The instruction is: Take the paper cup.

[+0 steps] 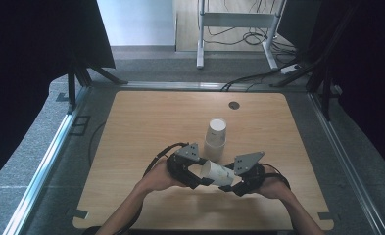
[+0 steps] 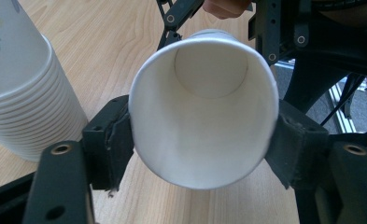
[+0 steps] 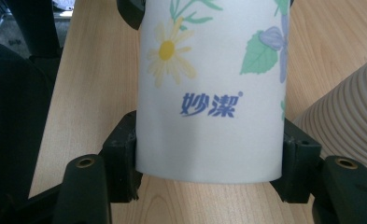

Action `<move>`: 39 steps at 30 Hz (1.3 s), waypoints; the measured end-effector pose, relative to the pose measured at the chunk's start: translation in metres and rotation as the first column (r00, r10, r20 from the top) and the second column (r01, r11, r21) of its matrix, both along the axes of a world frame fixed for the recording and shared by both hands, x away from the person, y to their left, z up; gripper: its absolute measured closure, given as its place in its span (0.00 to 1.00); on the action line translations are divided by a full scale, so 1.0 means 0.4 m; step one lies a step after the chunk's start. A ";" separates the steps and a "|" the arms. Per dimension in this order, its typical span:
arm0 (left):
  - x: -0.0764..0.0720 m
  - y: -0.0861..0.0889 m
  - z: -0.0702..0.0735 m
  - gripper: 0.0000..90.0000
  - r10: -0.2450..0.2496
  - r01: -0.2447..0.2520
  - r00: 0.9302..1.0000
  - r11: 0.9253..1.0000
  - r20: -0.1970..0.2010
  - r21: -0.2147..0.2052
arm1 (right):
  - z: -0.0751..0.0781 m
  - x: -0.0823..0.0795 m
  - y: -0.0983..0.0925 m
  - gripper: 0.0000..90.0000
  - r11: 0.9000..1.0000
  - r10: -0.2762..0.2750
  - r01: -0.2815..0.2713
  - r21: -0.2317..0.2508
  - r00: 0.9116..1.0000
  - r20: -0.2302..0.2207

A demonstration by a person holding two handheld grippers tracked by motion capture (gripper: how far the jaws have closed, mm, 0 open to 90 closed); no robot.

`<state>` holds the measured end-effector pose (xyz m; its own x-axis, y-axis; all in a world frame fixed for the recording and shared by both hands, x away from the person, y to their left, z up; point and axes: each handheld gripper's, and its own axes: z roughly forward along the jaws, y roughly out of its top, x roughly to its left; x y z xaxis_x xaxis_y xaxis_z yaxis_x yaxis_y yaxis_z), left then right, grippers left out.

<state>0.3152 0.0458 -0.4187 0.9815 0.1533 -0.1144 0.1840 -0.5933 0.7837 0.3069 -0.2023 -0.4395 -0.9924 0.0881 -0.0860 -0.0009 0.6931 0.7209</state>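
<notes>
- While lying on its side above the table [image 1: 131, 147], paper cup [image 1: 216, 173] held between both grippers, near the person's edge.
- Left gripper [image 1: 198, 177]: closed on the cup's open rim, pads [image 2: 118, 140] pressing either side, mouth slightly squeezed out of round.
- Seen along the left gripper's jaws: white inside of the cup [image 2: 203, 112] and its round bottom, facing the camera.
- Right gripper [image 1: 234, 185]: clamped on the cup's base end, narrow, pads [image 3: 123, 154] flush against the printed wall.
- Seen along the right gripper's jaws: cup [image 3: 211, 93] with a yellow daisy, green leaves, a purple flower and blue lettering.
- Left hand [image 1: 156, 180] and right hand [image 1: 273, 188] around the gripper bodies, forearms entering from the bottom edge.
- Stack of cups [image 1: 215, 138] standing upright, mouth down, just behind the held cup, toward the table's middle.
- Same stack [image 2: 22, 93] beside the left gripper, ribbed rims piled close; again at the edge of the right gripper view [image 3: 344, 121].
- Held cup apart from the stack, not touching it.
- Small round grommet [image 1: 234, 105] near the far edge of the table.
</notes>
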 end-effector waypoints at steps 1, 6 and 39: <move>0.000 0.000 0.000 0.35 0.000 0.000 1.000 1.000 0.003 0.001 | -0.001 0.001 0.001 0.41 1.000 0.000 0.000 -0.010 1.000 0.001; -0.003 -0.001 0.001 0.39 0.002 -0.002 1.000 1.000 0.016 0.002 | -0.010 0.004 0.007 0.41 0.999 -0.004 0.004 -0.036 1.000 -0.004; -0.013 -0.035 0.054 0.44 -0.019 -0.006 0.991 0.983 0.132 0.184 | 0.015 0.014 0.027 0.21 0.989 -0.077 0.070 -0.127 0.996 -0.050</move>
<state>0.3102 0.0317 -0.3972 0.9871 0.1529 0.0467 0.0810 -0.7303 0.6783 0.3124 -0.1917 -0.4334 -0.9872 0.1529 -0.0463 0.0906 0.7746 0.6259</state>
